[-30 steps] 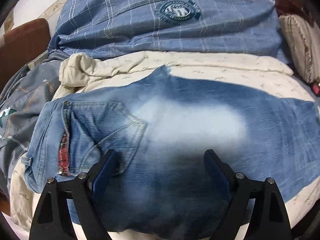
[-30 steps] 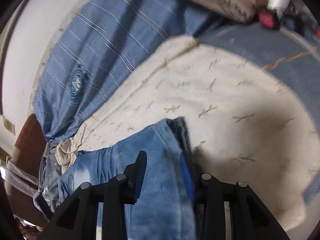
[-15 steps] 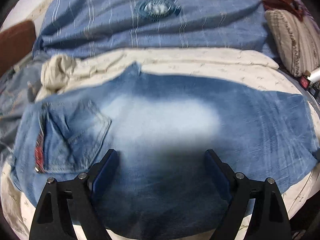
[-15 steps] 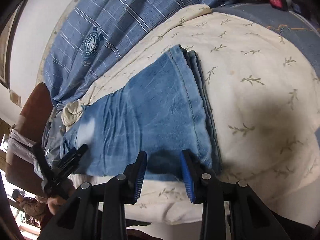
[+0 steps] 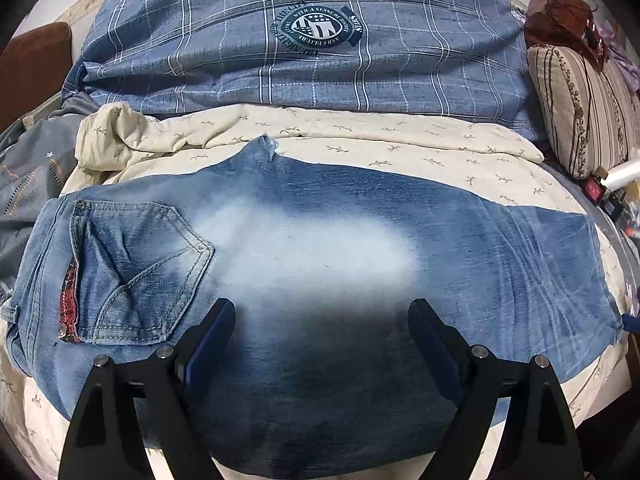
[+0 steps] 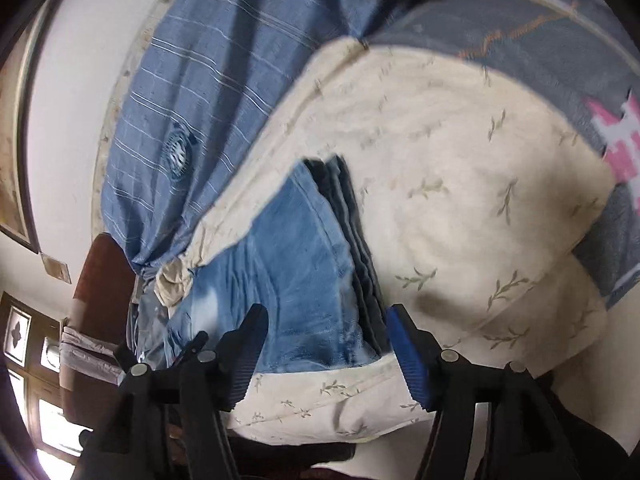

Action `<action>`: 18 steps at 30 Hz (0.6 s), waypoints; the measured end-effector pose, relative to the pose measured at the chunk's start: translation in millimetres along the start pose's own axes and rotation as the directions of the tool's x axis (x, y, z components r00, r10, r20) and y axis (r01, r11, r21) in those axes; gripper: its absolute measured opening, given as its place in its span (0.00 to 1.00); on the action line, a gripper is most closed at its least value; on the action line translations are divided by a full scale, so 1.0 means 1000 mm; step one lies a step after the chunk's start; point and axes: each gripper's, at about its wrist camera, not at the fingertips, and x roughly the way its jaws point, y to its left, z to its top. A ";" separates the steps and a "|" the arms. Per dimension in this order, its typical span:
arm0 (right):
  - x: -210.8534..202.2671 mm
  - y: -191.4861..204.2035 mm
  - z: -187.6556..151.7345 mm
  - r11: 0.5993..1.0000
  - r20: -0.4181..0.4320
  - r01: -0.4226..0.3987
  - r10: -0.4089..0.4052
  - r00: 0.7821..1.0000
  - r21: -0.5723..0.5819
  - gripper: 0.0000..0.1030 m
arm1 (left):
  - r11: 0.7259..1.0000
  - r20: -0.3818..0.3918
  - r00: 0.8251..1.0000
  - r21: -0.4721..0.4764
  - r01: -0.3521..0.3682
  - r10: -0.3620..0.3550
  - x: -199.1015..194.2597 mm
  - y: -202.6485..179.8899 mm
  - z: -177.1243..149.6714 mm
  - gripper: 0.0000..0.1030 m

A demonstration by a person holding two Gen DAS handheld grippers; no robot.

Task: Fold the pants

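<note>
- Since half a second ago the right gripper [image 6: 326, 344] has spread its fingers wider and closed in on the hem end of the jeans [image 5: 320, 264], while the left gripper [image 5: 322, 336] has barely shifted.
- Largest thing here is the bed, its cream leaf-print sheet [image 5: 400, 148] carrying the jeans, which lie flat across it, legs stacked, back pocket [image 5: 144, 272] at the waist end.
- Plaid quilt [image 5: 312, 64] bunches behind; a striped pillow [image 5: 580, 108] sits beyond the hem.
- Both grippers hang with fingers apart, holding nothing; the left hovers over the thigh.
- Risk, I'd say: pinching only the top layer at the stacked hem, so the legs slide apart.
- Room looks fair: bare sheet lies past the hem, though the near bed edge is close.
</note>
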 end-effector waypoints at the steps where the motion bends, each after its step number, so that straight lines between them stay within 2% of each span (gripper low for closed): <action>1: 0.005 -0.002 0.000 1.000 -0.006 -0.002 0.002 1.000 0.010 0.64 | 1.000 0.001 1.000 0.002 0.002 -0.002 0.000 -0.001 0.000 0.87; 4: 0.022 -0.009 0.004 0.999 -0.039 -0.029 0.030 0.999 0.035 0.64 | 1.000 0.021 1.000 0.005 0.021 -0.021 -0.004 -0.004 0.001 0.87; 7: 0.035 -0.010 0.008 0.998 -0.049 -0.028 0.031 0.998 0.054 0.64 | 0.998 0.046 0.997 0.020 0.057 -0.058 -0.010 -0.009 0.001 0.87; 9: 0.039 -0.011 0.010 0.996 -0.045 -0.055 0.058 0.997 0.064 0.64 | 0.996 0.062 0.995 0.044 0.071 -0.074 -0.014 -0.016 0.001 0.87; 11: 0.041 -0.014 0.010 0.990 -0.042 -0.112 0.116 0.992 0.081 0.56 | 0.994 0.069 0.993 0.066 0.091 -0.096 -0.018 -0.022 0.000 0.87; 12: 0.042 -0.015 0.010 0.986 -0.047 -0.140 0.145 0.988 0.091 0.39 | 0.992 0.071 0.992 0.079 0.094 -0.100 -0.020 -0.026 -0.001 0.87; 13: 0.044 -0.014 0.010 0.979 -0.055 -0.181 0.187 0.981 0.097 0.30 | 0.991 0.072 0.992 0.097 0.093 -0.100 -0.021 -0.030 -0.001 0.87; 16: 0.040 -0.006 0.011 0.975 -0.029 -0.215 0.217 0.976 0.058 0.30 | 0.985 0.068 0.992 0.141 0.096 -0.106 -0.023 -0.044 0.001 0.87; 18: 0.044 -0.008 0.012 0.973 -0.040 -0.216 0.220 0.975 0.082 0.30 | 0.985 0.058 0.994 0.151 0.087 -0.097 -0.021 -0.055 0.006 0.87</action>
